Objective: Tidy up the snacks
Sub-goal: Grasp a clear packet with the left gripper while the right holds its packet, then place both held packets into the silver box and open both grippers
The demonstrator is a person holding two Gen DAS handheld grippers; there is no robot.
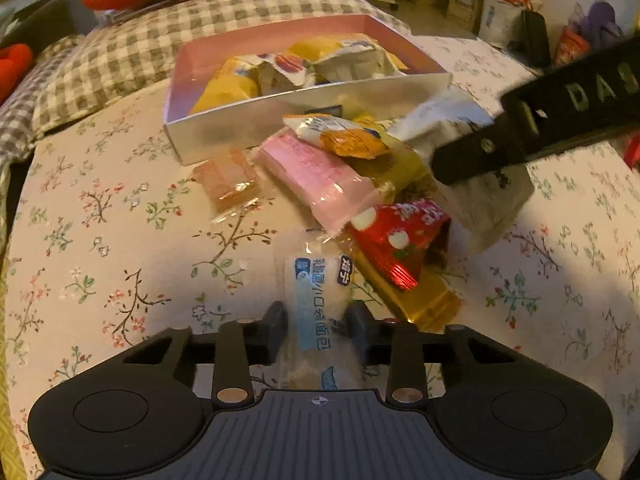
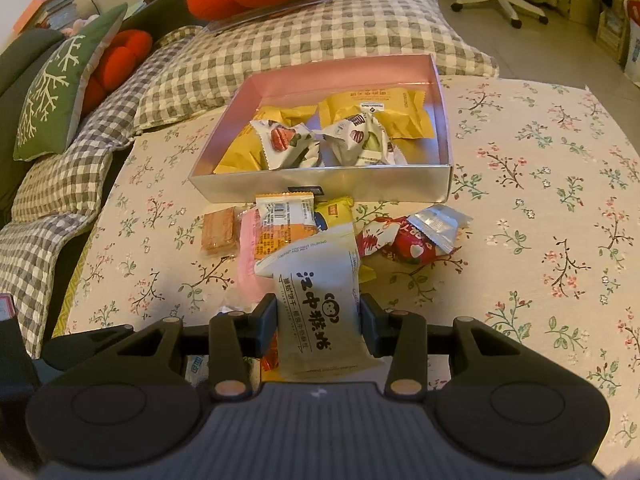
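Where snacks (image 2: 304, 232) crowd (front), box (image 2: 320, 188).

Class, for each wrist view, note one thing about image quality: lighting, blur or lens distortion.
Left wrist view: warm dim light, the right gripper entering from the right is motion-blurred, and the floral cloth bulges with fisheye curve. Right wrist view: sharper; print on the white packet is readable, and the box edges bow.

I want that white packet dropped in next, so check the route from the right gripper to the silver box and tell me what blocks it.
Nothing visible blocks it. The right gripper holds the white packet above the loose snack pile, which lies in front of the silver box. The box is open-topped and partly filled, with bare floor at its far side.
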